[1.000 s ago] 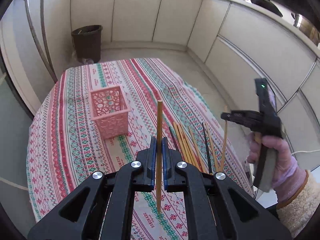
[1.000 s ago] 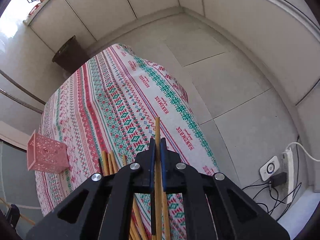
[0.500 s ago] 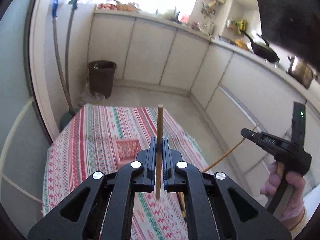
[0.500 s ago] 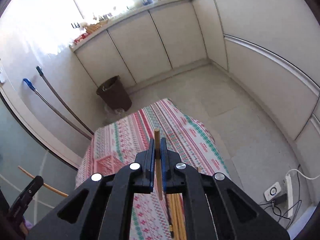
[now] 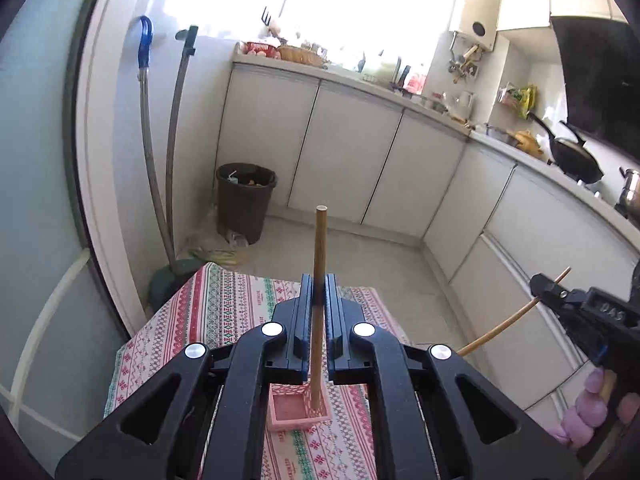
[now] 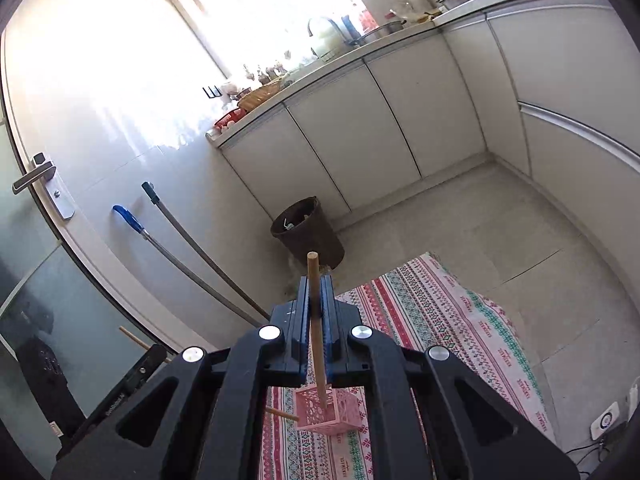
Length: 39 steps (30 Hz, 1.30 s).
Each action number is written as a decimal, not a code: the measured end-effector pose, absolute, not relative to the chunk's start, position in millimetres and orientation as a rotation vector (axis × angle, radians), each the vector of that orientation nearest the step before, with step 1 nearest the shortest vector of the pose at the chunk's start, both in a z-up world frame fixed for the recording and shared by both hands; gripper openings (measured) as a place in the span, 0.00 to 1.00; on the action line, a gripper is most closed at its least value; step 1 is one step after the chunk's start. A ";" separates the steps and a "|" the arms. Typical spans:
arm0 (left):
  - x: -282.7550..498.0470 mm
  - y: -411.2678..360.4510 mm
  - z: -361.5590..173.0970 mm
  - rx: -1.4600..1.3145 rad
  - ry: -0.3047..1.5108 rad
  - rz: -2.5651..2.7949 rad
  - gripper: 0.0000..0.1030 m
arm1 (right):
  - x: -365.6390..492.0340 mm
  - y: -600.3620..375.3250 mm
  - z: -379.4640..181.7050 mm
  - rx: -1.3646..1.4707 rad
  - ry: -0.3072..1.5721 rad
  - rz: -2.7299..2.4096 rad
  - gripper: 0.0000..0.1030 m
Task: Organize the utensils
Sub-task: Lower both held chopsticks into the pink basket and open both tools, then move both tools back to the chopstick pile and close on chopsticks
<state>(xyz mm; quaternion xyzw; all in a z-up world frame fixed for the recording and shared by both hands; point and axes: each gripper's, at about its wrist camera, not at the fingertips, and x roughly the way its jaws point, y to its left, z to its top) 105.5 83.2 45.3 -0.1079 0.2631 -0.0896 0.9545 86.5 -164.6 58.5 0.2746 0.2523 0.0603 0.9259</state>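
Patterned tablecloth (image 5: 224,312), pink basket (image 6: 328,412), white cabinets (image 5: 344,160), brown bin (image 5: 245,200)

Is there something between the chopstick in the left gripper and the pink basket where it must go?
Nothing visible. The left gripper holds its chopstick above the pink basket, with only air between them.

Both wrist cameras look forward and downward from well above, sharing the pink basket (image 5: 299,408) and patterned tablecloth (image 6: 452,320)
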 end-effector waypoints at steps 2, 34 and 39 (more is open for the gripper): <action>120.1 81.0 30.5 -0.222 0.579 -0.197 0.13 | 95.0 -160.9 53.5 0.560 0.524 0.125 0.05; 84.9 94.1 8.4 -0.178 0.652 -0.096 0.45 | 106.9 -78.7 -5.2 0.275 0.629 0.048 0.31; 75.0 78.8 1.3 -0.115 0.679 -0.101 0.49 | 84.0 -78.0 -16.3 0.158 0.634 -0.015 0.40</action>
